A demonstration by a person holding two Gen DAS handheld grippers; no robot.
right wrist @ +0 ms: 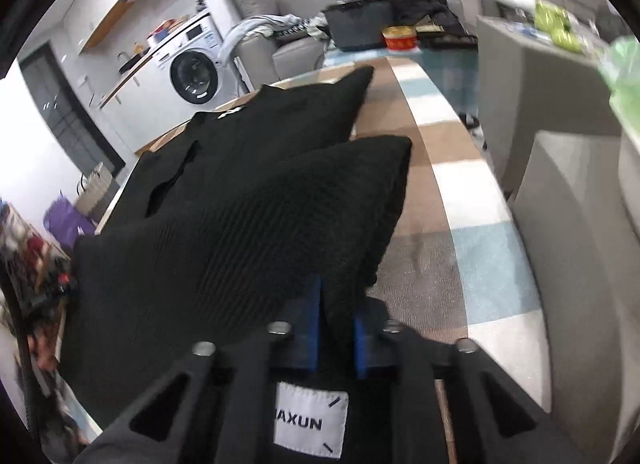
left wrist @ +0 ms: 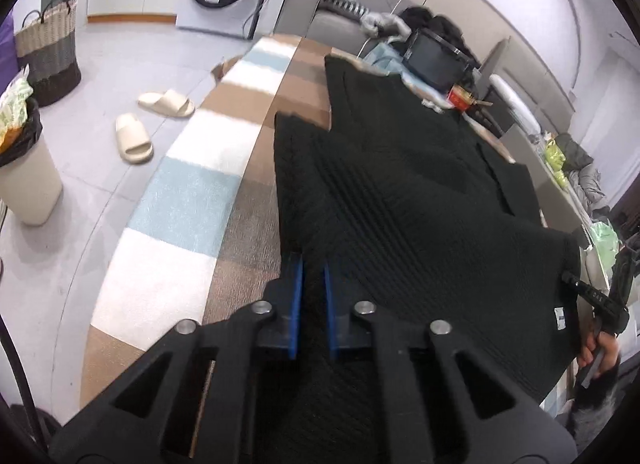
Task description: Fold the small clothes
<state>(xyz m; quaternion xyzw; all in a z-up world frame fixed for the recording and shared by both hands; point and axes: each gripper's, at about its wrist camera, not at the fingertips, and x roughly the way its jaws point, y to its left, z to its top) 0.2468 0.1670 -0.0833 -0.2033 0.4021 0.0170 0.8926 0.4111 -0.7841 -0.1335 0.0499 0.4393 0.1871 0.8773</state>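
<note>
The left gripper (left wrist: pixel 314 284) and right gripper (right wrist: pixel 338 312) each pinch an edge of the black ribbed knit garment (left wrist: pixel 400 192) between blue pads. It spreads ahead of both, draped over the striped brown, white and blue table cover (left wrist: pixel 192 184) (white label nearest the right fingers).

Right gripper (right wrist: pixel 337 328) pinches black knit garment (right wrist: pixel 240 216) over striped table (right wrist: pixel 432 168)
</note>
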